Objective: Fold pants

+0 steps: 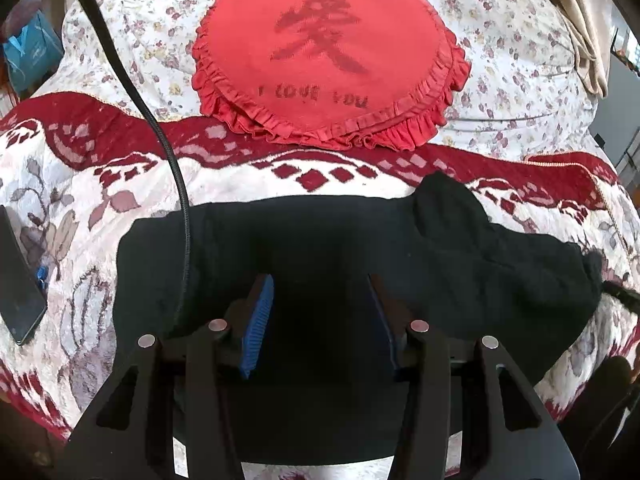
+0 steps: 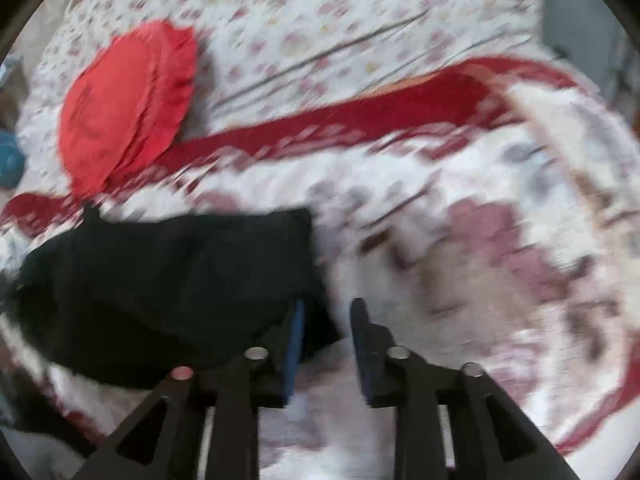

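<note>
A: Fingers first. Left gripper (image 1: 320,316): fingers spread, blue pads apart, black cloth showing behind the gap but nothing pinched that I could see. Right gripper (image 2: 326,340): fingers parted, narrower gap, empty; the left pad sat at the cloth's near corner, and whether it touched was lost in the blur.

B: And the bed (image 1: 520,60)?

A: Floral sheet at the back, red-and-white blanket (image 1: 100,184) in front. The black pants (image 1: 360,248) lay on that blanket as a fairly compact dark bundle, right below the left gripper and down-left in the right wrist view.

B: Risks, biggest down?

A: The blanket was soft and loose, so a low pinch could have gathered it along with the pants. The bundle's far edge had a raised peak; closing on one layer there would likely have pulled the fold open. The red heart cushion (image 1: 328,60) sat just behind, close enough to be nudged. A black cable (image 1: 160,140) trailed over the pants' left corner and could have dragged it. A dark phone (image 1: 20,280) lay near the left edge, easily knocked.
</note>
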`<state>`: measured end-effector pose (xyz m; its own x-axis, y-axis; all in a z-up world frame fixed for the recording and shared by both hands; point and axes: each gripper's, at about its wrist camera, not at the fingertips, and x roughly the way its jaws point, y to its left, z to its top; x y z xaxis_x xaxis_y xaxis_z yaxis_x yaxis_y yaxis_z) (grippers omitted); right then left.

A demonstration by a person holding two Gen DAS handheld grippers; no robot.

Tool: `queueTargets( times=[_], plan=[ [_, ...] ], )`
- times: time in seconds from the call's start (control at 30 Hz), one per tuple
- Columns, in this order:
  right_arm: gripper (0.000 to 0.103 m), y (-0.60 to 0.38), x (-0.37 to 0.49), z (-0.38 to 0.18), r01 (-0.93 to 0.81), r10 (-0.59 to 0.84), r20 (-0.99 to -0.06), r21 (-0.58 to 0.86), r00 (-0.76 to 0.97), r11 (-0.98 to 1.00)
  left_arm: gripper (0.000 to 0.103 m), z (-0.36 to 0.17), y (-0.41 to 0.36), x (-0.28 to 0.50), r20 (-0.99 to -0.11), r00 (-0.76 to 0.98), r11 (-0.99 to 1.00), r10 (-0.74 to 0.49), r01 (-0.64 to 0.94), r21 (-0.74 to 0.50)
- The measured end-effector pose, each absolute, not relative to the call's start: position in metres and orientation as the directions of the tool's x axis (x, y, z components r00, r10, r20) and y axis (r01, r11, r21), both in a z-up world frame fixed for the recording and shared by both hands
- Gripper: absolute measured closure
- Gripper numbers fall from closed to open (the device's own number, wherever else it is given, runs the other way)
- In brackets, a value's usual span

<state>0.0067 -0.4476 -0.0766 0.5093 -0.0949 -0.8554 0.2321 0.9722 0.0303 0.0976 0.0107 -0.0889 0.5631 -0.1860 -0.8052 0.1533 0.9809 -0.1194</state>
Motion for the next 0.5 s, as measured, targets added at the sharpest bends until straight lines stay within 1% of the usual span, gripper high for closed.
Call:
queueTargets(
  times=[0.03,0.17,0.27,0.4,0.43,0.47,0.5],
  plan=[
    [0.075,-0.453,0.002,-0.065,0.242,-0.114,-0.838,0.022,0.534,0.97,0.057,-0.088,0.01,0.098,-0.807,0.561,0.981,-0.187,0.154,-0.121],
    [0.072,-0.454,0.01,-0.047,0.195,-0.064,-0.808,0.063,0.586,0.979,0.057,-0.085,0.004,0.102,-0.805,0.564,0.98,-0.187,0.166,-0.111],
    [0.072,-0.436,0.044,-0.061,0.128,-0.019,-0.819,0.066,0.574,0.99,0.057,-0.083,-0.004,0.105,-0.8,0.562,0.976,-0.209,0.173,-0.133],
    [0.072,-0.41,0.086,-0.099,0.042,-0.026,-0.864,-0.006,0.502,0.999,0.057,-0.086,-0.013,0.107,-0.81,0.55,0.976,-0.202,0.179,-0.121],
    [0.074,-0.408,0.091,-0.107,0.032,-0.04,-0.871,-0.028,0.489,0.999,0.057,-0.087,-0.013,0.108,-0.814,0.548,0.977,-0.194,0.182,-0.11],
    [0.081,-0.407,0.093,-0.11,0.018,-0.044,-0.87,-0.041,0.492,0.999,0.057,-0.087,-0.011,0.108,-0.816,0.547,0.978,-0.186,0.183,-0.1],
    [0.093,-0.407,0.093,-0.109,-0.002,-0.027,-0.864,-0.033,0.502,0.999,0.057,-0.088,-0.008,0.108,-0.817,0.549,0.979,-0.177,0.18,-0.091]
  ],
)
